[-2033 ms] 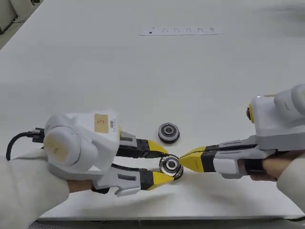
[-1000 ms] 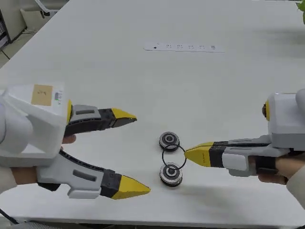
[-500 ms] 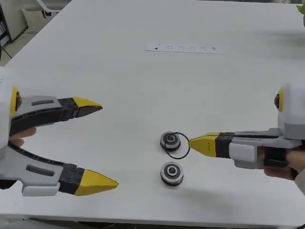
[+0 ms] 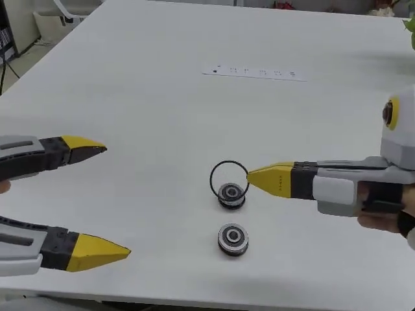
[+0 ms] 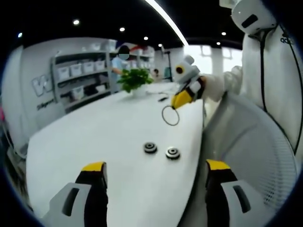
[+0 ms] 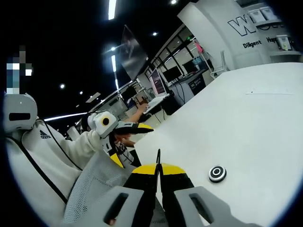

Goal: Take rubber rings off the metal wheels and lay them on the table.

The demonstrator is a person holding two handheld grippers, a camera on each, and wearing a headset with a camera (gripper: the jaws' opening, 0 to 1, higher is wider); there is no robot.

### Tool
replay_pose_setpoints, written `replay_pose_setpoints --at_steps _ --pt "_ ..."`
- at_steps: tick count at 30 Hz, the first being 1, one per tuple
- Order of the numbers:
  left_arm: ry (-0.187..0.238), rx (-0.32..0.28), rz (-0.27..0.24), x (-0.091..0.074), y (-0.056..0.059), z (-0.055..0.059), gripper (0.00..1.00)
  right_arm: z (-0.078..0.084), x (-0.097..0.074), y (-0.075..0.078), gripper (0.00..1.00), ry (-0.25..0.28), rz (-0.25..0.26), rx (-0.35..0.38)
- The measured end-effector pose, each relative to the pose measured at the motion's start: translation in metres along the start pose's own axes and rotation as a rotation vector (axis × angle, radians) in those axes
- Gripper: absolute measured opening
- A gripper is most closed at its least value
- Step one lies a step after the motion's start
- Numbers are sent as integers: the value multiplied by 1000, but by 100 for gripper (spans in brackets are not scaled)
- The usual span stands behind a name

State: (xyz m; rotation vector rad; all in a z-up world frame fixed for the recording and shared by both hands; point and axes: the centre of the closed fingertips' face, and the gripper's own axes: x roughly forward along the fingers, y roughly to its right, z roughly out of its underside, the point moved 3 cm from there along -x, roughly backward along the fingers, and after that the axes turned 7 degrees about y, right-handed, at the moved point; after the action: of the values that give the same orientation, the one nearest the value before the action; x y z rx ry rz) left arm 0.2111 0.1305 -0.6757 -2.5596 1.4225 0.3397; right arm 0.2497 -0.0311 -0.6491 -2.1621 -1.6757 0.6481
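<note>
Over the table [image 4: 162,97], left gripper [image 4: 115,199] sits well left of the far wheel [image 4: 231,194], jaws spread wide, empty. My right gripper [image 4: 249,175] is just right of that wheel, jaws pinched together. The second wheel [image 4: 233,238] lies just nearer me. I've got the rubber ring [image 4: 228,161] in the right jaws, off the table above the far wheel.

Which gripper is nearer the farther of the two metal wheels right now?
Right. The right gripper, shut on the thin black rubber ring, hangs just right of the farther metal wheel; the open left gripper is well off to its left.
</note>
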Motion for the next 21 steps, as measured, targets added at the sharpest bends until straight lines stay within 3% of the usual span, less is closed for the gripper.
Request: replay_pose_setpoints --at_steps 5,14,18,21 --pt "0 -13 -3 -3 5 5 86 -6 11 -12 0 -19 -40 -31" --pt "6 -35 -41 -13 4 11 87 -21 23 -27 0 -35 -84 -74" --pt "10 -40 -51 -15 4 12 87 -26 31 -36 0 -67 -96 -140" --pt "12 -43 -53 -16 5 13 87 -28 37 -44 0 -81 -111 -149"
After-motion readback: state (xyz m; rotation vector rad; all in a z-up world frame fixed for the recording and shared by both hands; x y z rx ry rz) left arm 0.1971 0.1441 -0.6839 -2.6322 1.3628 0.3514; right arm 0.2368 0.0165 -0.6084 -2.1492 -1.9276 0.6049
